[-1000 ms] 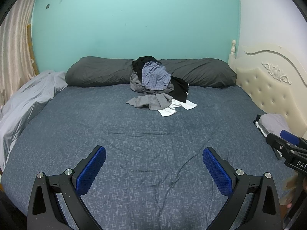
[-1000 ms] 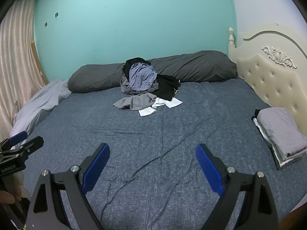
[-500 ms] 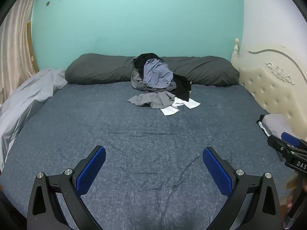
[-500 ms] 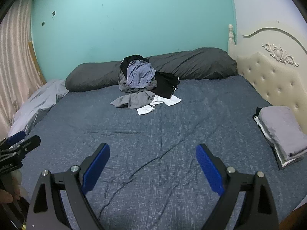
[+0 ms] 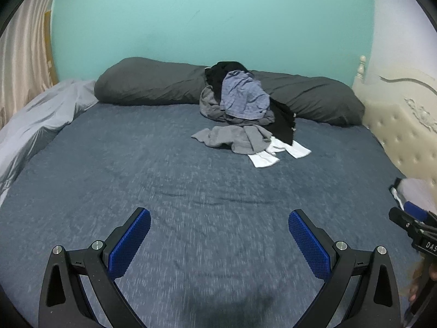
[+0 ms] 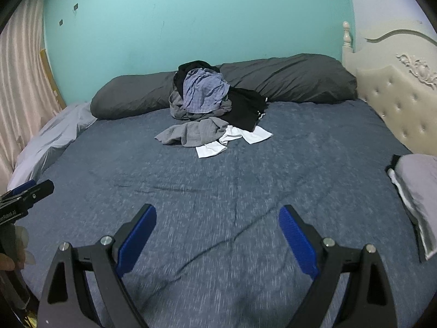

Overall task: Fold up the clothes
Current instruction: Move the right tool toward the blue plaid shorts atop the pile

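**A:** Looking through the left camera: the left gripper (image 5: 219, 233) hangs over bare bed (image 5: 136, 164), fingers spread wide, nothing between them. The pile of clothes (image 5: 243, 112) sits far off, against the long dark pillow (image 5: 153, 82), with a grey garment (image 5: 232, 138) and a white one (image 5: 275, 153) spilling forward.

**B:** And the right camera?

**A:** The right gripper (image 6: 217, 228) is likewise wide open and empty. A folded stack (image 6: 418, 188) lies at the bed's right edge, by the headboard (image 6: 396, 109), well apart from the pile.

**B:** So some clothes lie folded, others loose.

**A:** I'd judge so. To do it well, take one loose garment by its edge only, not the sheet under it, and lay it out on the open middle.

**B:** The room?

**A:** Wrinkled blue sheet, teal wall (image 6: 191, 22), curtain (image 6: 19, 68) at left.
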